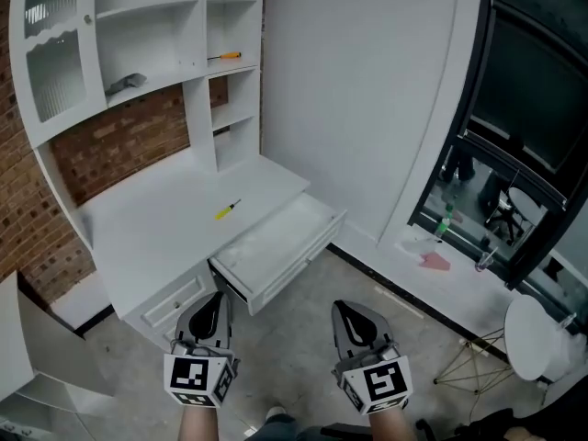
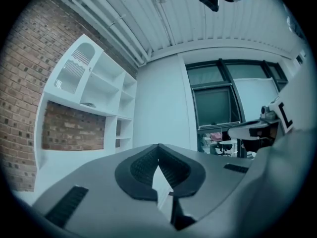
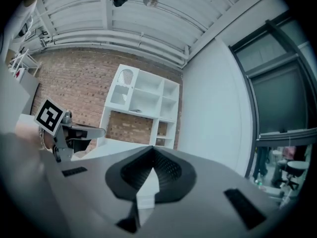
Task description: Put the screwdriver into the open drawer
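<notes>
Approach step, nothing picked up yet. L claw (image 1: 213,309) & R claw (image 1: 355,316) both closed tip to tip, empty, low in head view, well short of the white desk surface (image 1: 156,219). Small yellow-handled screwdriver (image 1: 228,209) lies flat on the surface, near the open white drawer (image 1: 276,242), just behind it. Similar yellow-handled tool (image 1: 225,56) up on hutch shelf. Next, by my read: close in, open one claw, drop over the handle, pinch, lift, carry to drawer.

Twin grey handheld grippers, bottom of frame
Both the left gripper (image 1: 218,296) and right gripper (image 1: 345,306) have smooth grey shells, black ribbed pads (image 2: 141,168) and white marker cubes (image 1: 196,378) with black squares.
</notes>
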The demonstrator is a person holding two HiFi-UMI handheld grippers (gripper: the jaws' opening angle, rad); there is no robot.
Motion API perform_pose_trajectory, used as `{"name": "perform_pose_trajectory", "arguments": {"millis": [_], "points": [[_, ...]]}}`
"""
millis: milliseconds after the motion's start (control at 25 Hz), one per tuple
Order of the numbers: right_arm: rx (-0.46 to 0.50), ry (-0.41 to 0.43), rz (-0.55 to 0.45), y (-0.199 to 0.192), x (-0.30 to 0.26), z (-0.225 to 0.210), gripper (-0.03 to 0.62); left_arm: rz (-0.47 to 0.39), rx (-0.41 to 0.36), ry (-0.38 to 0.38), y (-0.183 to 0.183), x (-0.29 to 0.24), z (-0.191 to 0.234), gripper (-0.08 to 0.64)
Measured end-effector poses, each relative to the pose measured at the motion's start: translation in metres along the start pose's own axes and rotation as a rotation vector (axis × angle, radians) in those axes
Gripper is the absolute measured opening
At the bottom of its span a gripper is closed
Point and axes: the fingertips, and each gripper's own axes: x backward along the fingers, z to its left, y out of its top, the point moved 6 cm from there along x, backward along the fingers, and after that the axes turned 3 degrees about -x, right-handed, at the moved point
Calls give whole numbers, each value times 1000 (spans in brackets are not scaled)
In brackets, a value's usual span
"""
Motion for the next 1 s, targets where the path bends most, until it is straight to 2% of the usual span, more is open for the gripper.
{"name": "perform_pose_trajectory", "arguments": {"millis": [280,640,1000], "points": [[6,9,47,-11,-50,-1,11,21,31,5,-15,-37,37,12],[-30,19,65,-31,-115,-22,11,55,20,26,-37,-86,73,13],[-54,27,65,-45,-220,-67,11,100,13,44,-55,-184,119,13]]}}
